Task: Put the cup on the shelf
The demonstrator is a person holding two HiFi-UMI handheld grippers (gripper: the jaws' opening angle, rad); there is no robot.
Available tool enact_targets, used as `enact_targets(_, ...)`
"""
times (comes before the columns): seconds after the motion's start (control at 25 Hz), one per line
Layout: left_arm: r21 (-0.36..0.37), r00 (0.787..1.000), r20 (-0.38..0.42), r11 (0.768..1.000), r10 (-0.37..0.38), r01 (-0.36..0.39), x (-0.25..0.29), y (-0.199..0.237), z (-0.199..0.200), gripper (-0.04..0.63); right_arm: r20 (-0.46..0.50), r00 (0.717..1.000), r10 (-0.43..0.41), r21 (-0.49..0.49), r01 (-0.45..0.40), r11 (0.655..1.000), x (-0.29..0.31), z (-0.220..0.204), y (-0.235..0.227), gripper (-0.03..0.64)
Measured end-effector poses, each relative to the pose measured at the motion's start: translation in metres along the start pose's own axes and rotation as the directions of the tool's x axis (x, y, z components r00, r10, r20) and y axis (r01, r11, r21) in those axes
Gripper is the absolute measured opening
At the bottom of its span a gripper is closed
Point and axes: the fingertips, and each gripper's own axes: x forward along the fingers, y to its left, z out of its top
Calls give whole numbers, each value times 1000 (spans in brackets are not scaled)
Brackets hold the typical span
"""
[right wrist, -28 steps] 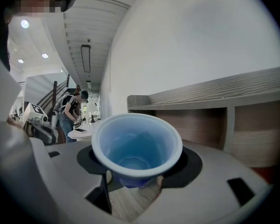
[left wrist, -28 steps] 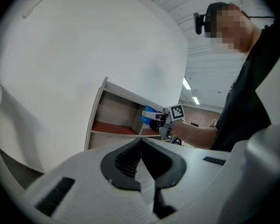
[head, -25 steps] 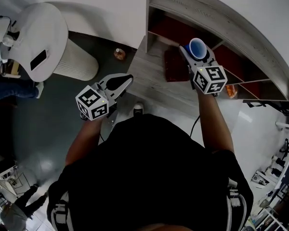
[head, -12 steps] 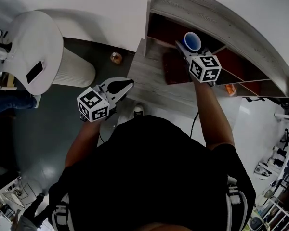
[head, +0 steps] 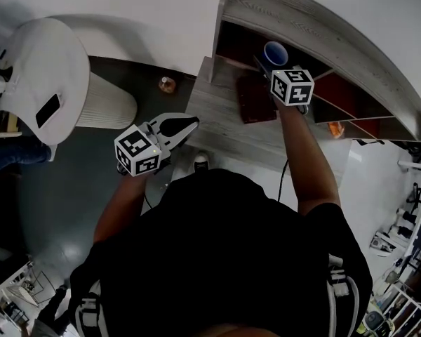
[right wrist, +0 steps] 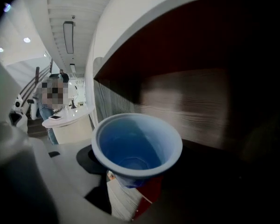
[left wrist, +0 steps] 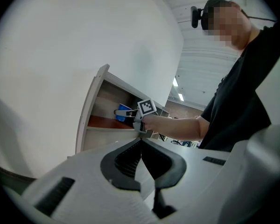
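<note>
Right gripper view: right gripper (right wrist: 123, 174) is clamped on the blue cup (right wrist: 137, 146). The cup is upright, mouth up and empty, with the left jaw's black pad against its lower wall. The far jaw is lost in shadow. The cup base is hidden, so I can't tell whether it touches the board under it.

The cup sits at the mouth of a shelf (right wrist: 186, 101) compartment, with a dark red panel above and wood grain behind.

Head view: the cup (head: 275, 53) is just inside the upper left compartment of the shelf (head: 323, 30), under its top board. The right arm reaches across the grey wood ledge (head: 217, 111) below it. A dark rectangular mat (head: 256, 100) lies on the ledge, just beside the wrist.

Left gripper (head: 191, 123) has its jaws together with nothing between them. It is held off the ledge's front left corner, well apart from the cup. The left gripper view confirms it: tips meet (left wrist: 141, 141).

Far left, a white round table (head: 49, 69) carries a phone (head: 48, 106).
</note>
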Motion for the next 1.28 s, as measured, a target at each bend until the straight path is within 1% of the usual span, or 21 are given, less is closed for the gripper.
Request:
enact_targets(0.2,-11,1000,-5,1000,2,-2,0,7,-2,18,-14,1000,-13,-14,13,1000,15,-3,-2,293)
enact_targets(0.32,-9,1000,-8,1000,1,-1,0,11,-2,18,-19,1000,-17,-4,16,1000,24,-3,-3,293)
enact_targets(0.48,8,1000,7,1000,13,-13,1,17,2,18,-34,999,-22,4,22,1000,34,-6,-6,293)
enact_targets(0.76,-4,1000,1,1000,6,-6,1,23,2,18,-63,997,-35,16,36,999,46,-13,-11,293)
enact_targets(1.08,-11,1000,-2,1000,8,-8,-1,29,1,18,-104,993,-54,-11,53,999,57,-20,-16,295)
enact_targets(1.28,-12,1000,3,1000,8,-8,-1,29,2,18,-120,991,-61,-11,60,998,60,-27,-19,295)
